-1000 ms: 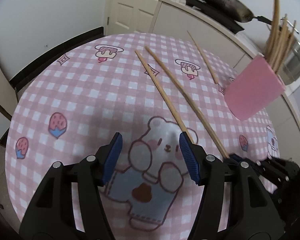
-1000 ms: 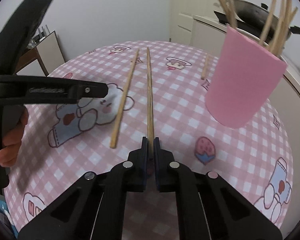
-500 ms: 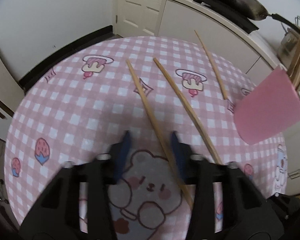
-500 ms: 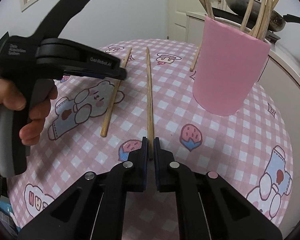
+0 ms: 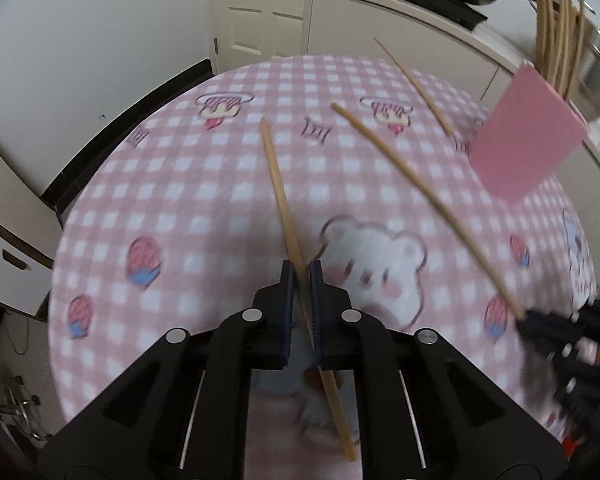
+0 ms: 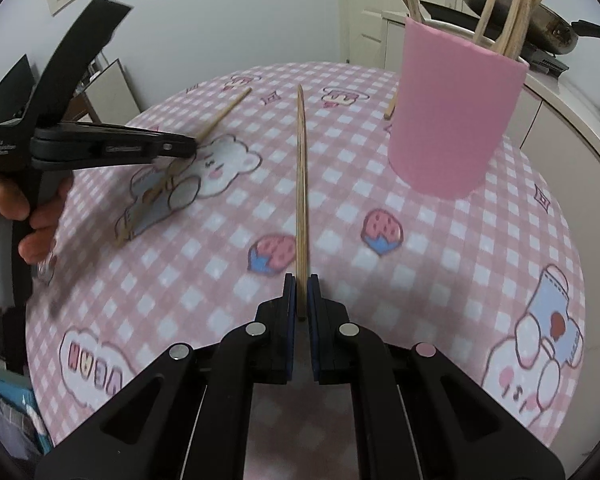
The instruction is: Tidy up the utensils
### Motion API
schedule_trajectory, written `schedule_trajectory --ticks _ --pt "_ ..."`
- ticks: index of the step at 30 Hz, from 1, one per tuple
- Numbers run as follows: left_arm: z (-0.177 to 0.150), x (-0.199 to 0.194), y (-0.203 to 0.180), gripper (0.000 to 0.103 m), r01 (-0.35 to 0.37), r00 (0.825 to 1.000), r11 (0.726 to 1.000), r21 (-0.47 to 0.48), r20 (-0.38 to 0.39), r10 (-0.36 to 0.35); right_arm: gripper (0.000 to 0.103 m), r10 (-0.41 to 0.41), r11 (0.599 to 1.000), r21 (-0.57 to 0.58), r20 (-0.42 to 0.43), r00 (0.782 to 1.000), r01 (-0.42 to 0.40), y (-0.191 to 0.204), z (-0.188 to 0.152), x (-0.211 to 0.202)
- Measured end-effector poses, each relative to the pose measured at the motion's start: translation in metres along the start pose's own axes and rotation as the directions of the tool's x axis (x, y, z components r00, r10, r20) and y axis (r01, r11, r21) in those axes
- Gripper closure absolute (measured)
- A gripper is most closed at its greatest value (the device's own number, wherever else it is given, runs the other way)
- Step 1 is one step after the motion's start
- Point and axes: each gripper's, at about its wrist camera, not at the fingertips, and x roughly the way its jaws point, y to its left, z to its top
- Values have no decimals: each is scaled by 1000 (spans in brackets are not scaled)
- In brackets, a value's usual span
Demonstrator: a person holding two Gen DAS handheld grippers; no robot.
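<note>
My left tongs (image 5: pixel 301 276) have just closed on one chopstick (image 5: pixel 278 184); my right tongs (image 6: pixel 301 286) grip another chopstick (image 6: pixel 301 168) near the pink cup (image 6: pixel 454 116).

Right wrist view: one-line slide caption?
Right claw grips a chopstick near the pink cup; left claw clamps another.

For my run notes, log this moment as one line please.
left claw: shut on chopstick | right claw: shut on second chopstick | pink holder: upright, sticks inside | third chopstick: loose on tablecloth

Both wrist views close above tablecloth (image 5: pixel 188 184), angled down; share pink cup (image 6: pixel 452 120) and table centre.
</note>
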Motion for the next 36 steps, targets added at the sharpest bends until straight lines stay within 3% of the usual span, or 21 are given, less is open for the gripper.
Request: schedule_trajectory --ticks 5,11,24,31,36 --pt "1 -6 10 94 16 1000 1000 -10 8 -16 97 -28 1000 4 2 1000 28 1 8 6" --pt "27 9 13 94 10 1000 999 -45 -1 -11 93 -41 999 -6 28 999 41 4 46 28" --pt "61 38 26 94 22 1000 994 -103 -13 -23 93 -88 995 -37 46 995 90 12 120 76" --pt "70 42 24 80 49 999 995 -84 -14 -50 90 -78 997 -29 11 997 78 13 135 97" --pt "73 45 19 80 36 999 997 -73 -5 -36 93 -80 996 -34 3 997 80 14 138 102"
